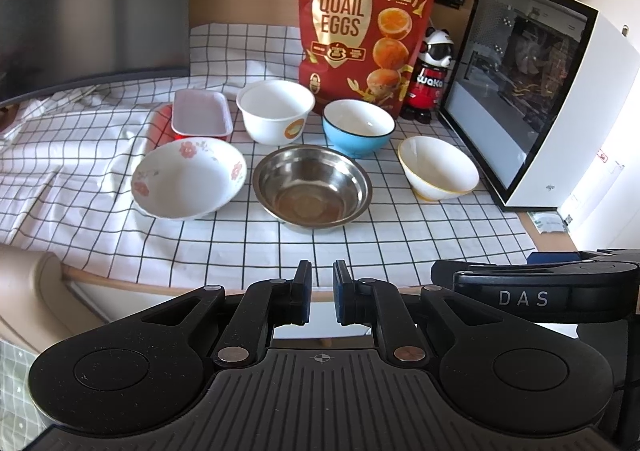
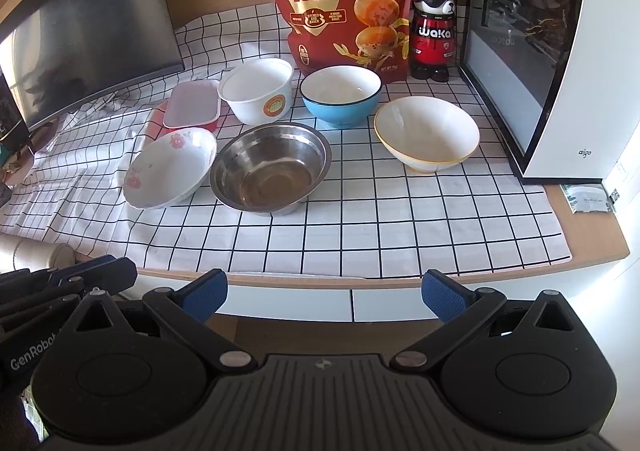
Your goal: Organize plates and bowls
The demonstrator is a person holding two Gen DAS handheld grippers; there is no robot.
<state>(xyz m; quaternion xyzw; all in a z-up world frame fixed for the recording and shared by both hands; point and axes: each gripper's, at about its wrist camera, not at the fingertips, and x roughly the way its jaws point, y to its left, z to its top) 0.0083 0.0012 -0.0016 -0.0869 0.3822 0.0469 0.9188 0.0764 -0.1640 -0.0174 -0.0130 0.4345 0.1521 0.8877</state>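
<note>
Bowls sit in two rows on the checked cloth (image 2: 360, 235) that covers the desk, all well back from its near edge. In the front row I see a flowered bowl (image 2: 170, 169) toward the left edge, touching or nearly touching a steel bowl (image 2: 272, 169) at mid-cloth, and a yellow-rimmed white bowl (image 2: 426, 135) tilted, toward the right edge beside the white computer case (image 2: 580, 71). Behind them stand a red rectangular dish (image 2: 192, 105), a white paper bowl (image 2: 256, 95) and a blue bowl (image 2: 340, 95). A quail egg bag (image 2: 336, 3) and a panda bottle (image 2: 434, 27) stand at the back edge.

My left gripper (image 1: 322, 291) hovers over the near edge with its jaws drawn close together, only a narrow gap between them and nothing in it. My right gripper (image 2: 324, 293) hangs just off the near edge, jaws spread wide, empty. Neither touches any bowl.
</note>
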